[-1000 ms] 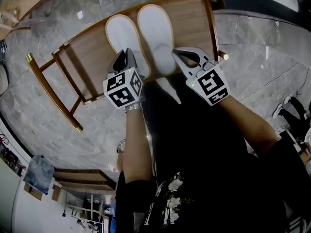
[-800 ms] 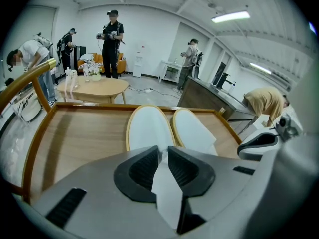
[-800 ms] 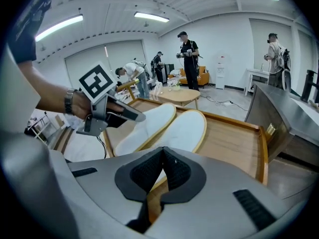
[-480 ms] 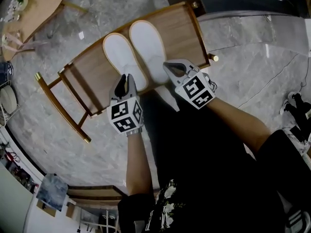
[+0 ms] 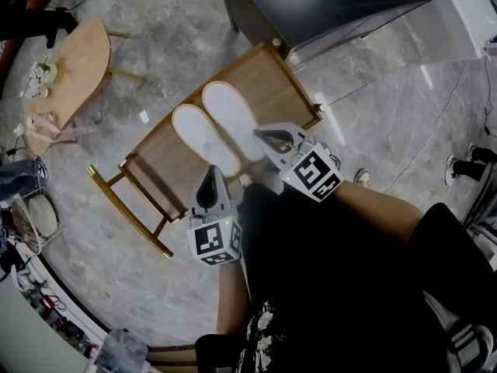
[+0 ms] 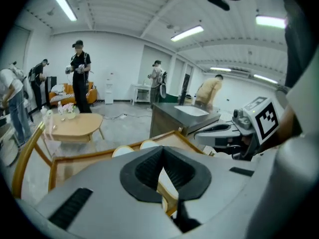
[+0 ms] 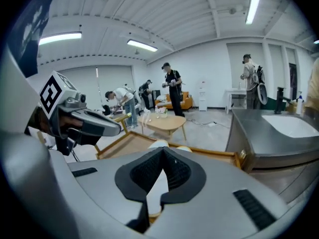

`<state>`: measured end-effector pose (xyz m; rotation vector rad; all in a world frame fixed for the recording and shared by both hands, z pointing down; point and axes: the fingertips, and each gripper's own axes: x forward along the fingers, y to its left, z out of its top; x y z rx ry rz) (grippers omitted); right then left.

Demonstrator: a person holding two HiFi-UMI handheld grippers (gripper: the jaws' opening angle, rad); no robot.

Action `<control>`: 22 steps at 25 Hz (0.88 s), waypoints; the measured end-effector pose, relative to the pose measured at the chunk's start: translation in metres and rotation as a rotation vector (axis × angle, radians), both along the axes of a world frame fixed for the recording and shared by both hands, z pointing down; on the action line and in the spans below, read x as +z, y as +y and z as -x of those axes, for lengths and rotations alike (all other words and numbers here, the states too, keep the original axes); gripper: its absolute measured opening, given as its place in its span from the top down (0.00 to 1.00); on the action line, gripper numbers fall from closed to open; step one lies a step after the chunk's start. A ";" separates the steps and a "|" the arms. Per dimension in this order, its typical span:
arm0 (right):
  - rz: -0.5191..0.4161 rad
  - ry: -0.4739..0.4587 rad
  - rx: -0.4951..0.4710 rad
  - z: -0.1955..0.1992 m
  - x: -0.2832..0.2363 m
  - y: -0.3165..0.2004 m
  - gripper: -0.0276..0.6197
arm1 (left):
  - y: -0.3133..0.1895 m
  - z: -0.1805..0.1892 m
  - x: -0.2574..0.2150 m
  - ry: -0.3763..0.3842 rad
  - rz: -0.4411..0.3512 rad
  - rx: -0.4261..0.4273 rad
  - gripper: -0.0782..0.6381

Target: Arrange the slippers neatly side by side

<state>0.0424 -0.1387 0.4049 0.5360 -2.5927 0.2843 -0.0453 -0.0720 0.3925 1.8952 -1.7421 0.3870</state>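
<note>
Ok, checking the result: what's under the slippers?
A wooden bench; both slippers lie side by side on its top. The wood directly beneath them is covered.

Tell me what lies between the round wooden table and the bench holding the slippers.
Grey marble floor with one small white scrap on it, seen in the head view; the table and the bench stand apart.

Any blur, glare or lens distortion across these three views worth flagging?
Head view: heavy fisheye bend, floor sheen, dark clothing lost in shadow, white slippers crisp. Left gripper view: black round vignette, bright ceiling strip lights, curved walls. Right gripper view: same vignette and curvature, lights slightly blown out.
</note>
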 end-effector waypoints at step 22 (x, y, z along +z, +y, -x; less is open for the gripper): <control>-0.362 -0.310 0.294 0.044 -0.221 0.060 0.96 | 0.014 0.030 -0.222 -0.087 -0.600 0.201 0.89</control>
